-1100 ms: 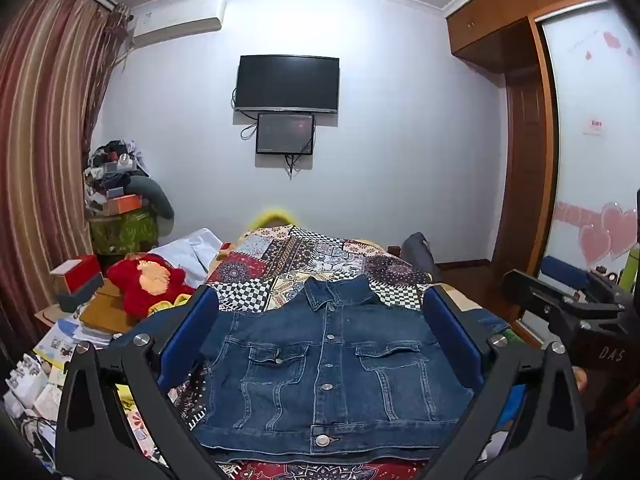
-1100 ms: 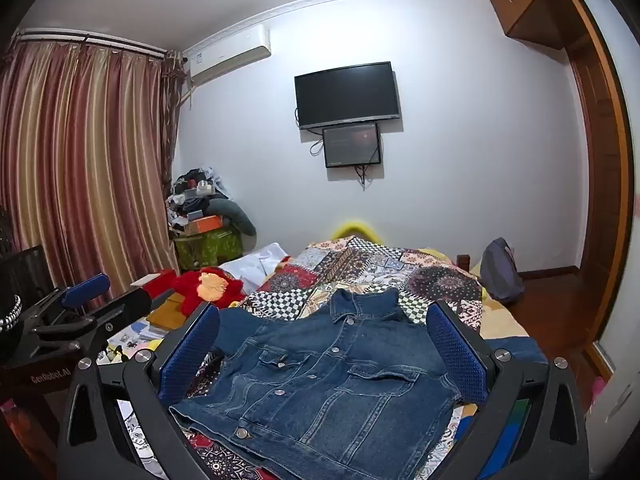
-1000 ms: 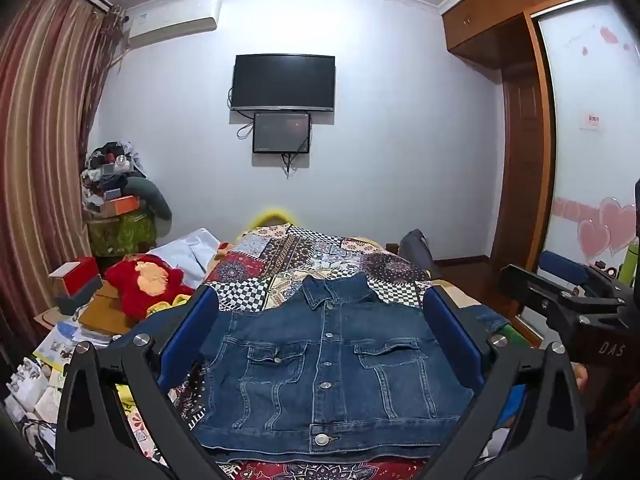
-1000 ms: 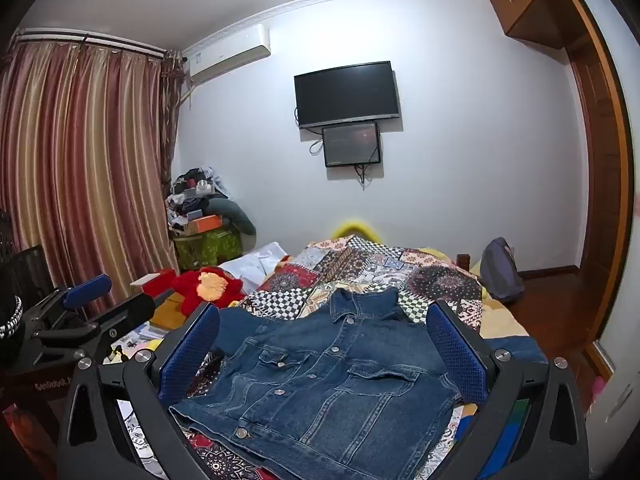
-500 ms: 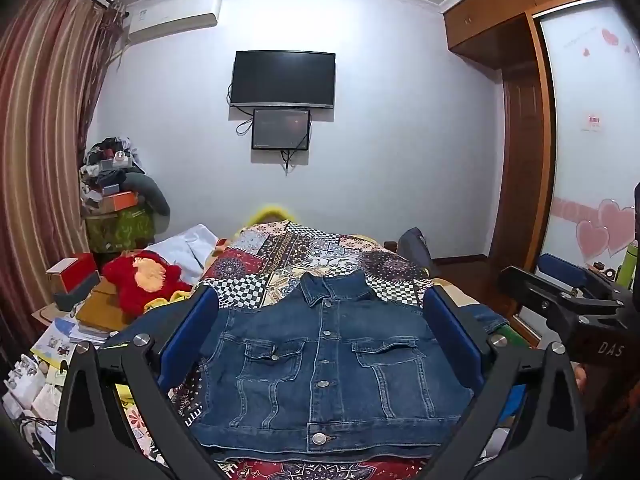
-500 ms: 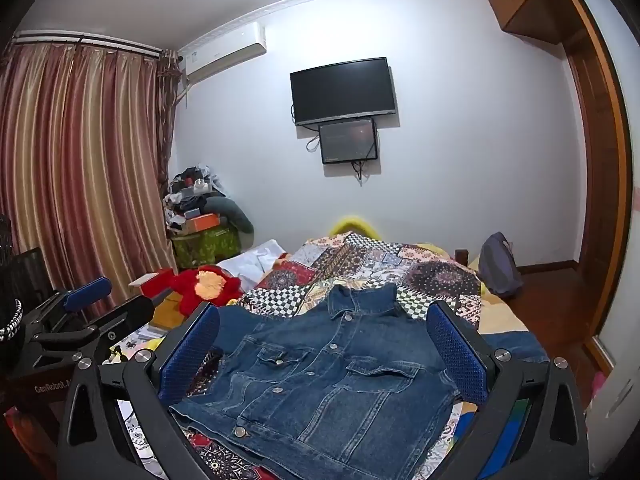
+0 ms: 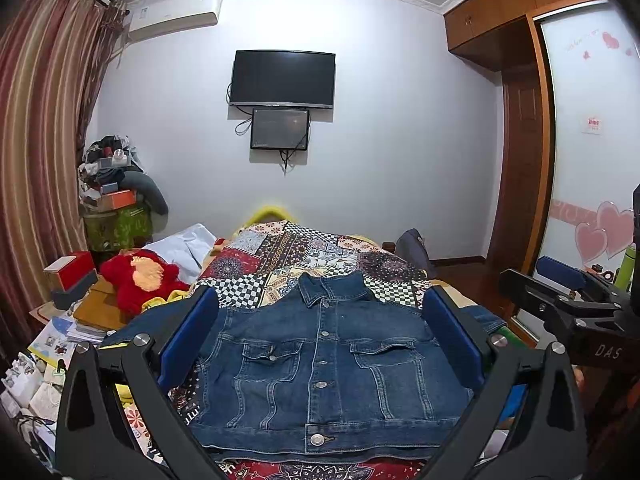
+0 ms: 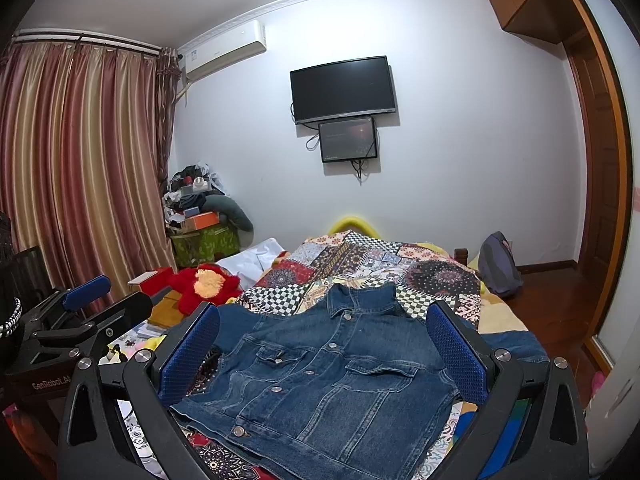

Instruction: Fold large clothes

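Observation:
A blue denim jacket [image 7: 328,376] lies flat and buttoned, front up, on the patchwork bedspread [image 7: 304,256], collar toward the far wall, sleeves spread to both sides. It also shows in the right wrist view [image 8: 332,380]. My left gripper [image 7: 320,344] is open and empty, held above the jacket's near hem. My right gripper [image 8: 324,348] is open and empty, above the jacket and to the right of the left one. The right gripper shows at the right edge of the left wrist view [image 7: 576,312]; the left gripper shows at the left edge of the right wrist view [image 8: 68,328].
A red plush toy [image 7: 140,280], books and boxes crowd the left bedside. A pile of clutter [image 7: 116,200] stands by the striped curtain. A grey backpack [image 8: 500,264] leans at the bed's right. A TV [image 7: 282,80] hangs on the far wall; a wardrobe [image 7: 532,168] lines the right.
Both grippers have tilted up slightly and shifted a little; the jacket has not moved and both grippers stay open.

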Demonstrator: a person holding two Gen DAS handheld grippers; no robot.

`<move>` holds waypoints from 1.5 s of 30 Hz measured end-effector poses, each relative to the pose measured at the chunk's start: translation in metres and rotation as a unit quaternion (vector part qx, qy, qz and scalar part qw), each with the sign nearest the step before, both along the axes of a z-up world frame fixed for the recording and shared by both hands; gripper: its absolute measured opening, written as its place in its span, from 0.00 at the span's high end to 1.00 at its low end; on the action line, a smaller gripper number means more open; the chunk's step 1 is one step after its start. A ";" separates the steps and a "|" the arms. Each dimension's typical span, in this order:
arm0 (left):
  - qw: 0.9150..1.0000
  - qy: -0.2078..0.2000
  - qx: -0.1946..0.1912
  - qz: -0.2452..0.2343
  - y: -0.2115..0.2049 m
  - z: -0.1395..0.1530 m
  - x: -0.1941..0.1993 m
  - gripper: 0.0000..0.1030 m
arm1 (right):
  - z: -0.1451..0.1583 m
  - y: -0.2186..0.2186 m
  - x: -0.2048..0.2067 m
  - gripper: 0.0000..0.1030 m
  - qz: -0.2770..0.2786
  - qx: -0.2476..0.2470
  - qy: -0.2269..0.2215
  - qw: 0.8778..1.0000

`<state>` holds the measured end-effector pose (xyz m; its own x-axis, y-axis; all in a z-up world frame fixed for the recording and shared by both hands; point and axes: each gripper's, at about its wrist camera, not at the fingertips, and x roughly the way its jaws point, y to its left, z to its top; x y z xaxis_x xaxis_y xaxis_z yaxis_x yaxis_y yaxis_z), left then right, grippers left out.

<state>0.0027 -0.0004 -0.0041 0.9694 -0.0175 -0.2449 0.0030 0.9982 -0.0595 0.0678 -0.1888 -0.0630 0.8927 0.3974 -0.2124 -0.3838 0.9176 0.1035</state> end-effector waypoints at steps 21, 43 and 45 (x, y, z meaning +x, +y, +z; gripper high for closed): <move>1.000 0.000 -0.003 -0.001 0.000 0.002 0.000 0.00 | 0.001 0.000 0.001 0.00 0.000 0.000 0.000 1.000; 1.000 0.001 -0.005 0.000 0.000 0.003 0.001 0.00 | 0.001 0.000 0.002 0.00 -0.001 -0.002 0.000 1.000; 1.000 0.002 -0.007 -0.001 0.001 0.003 0.003 0.00 | 0.001 0.000 0.002 0.00 -0.001 -0.002 0.001 1.000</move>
<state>0.0058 0.0004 -0.0014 0.9682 -0.0221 -0.2493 0.0038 0.9973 -0.0734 0.0699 -0.1888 -0.0625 0.8930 0.3953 -0.2151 -0.3826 0.9185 0.0997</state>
